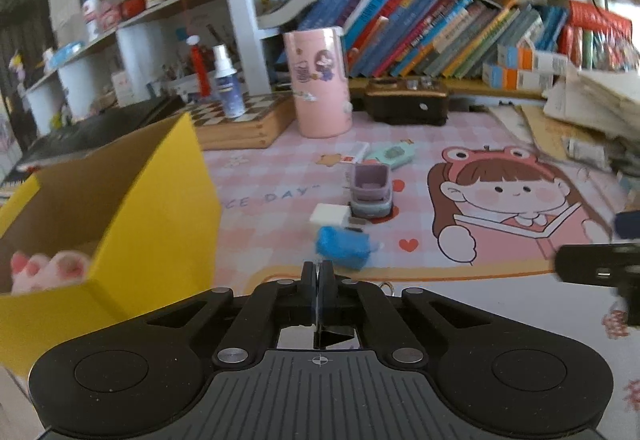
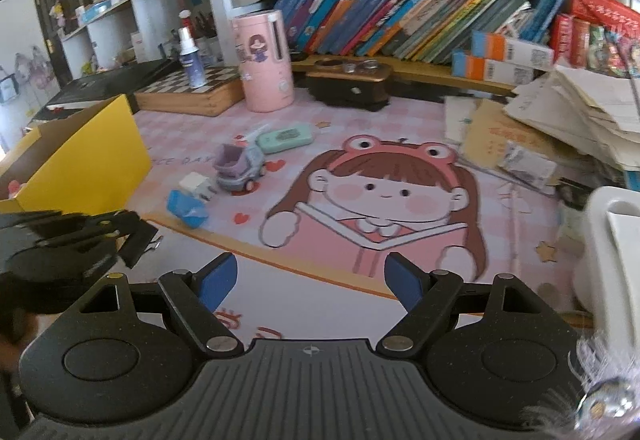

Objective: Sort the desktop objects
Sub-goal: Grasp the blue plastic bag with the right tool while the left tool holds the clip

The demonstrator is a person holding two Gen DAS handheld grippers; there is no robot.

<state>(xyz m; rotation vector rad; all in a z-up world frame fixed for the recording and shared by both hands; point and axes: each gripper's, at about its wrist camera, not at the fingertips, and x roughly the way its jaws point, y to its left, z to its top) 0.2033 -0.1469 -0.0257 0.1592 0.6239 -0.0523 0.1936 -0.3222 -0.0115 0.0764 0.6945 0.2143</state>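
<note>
My left gripper [image 1: 319, 272] is shut with nothing between its fingers, hovering over the near edge of the pink desk mat [image 1: 500, 264]. Just beyond its tips lies a crumpled blue item [image 1: 342, 246], then a white block [image 1: 330, 216] and a purple toy truck [image 1: 370, 192]. A mint green case [image 1: 390, 156] lies further back. The yellow box [image 1: 140, 208] stands open at the left, with a pink plush paw [image 1: 48, 268] inside. My right gripper [image 2: 311, 280] is open and empty above the mat's cartoon girl [image 2: 376, 196]. The blue item [image 2: 188, 208] and the truck [image 2: 236, 168] lie to its left.
A pink cylinder [image 1: 320, 80], a wooden chessboard [image 1: 240, 120] with a spray bottle [image 1: 226, 84] and a dark box [image 1: 408, 100] stand at the back, under a shelf of books [image 1: 440, 32]. Piled papers [image 2: 560, 120] and a white container [image 2: 612, 240] crowd the right side.
</note>
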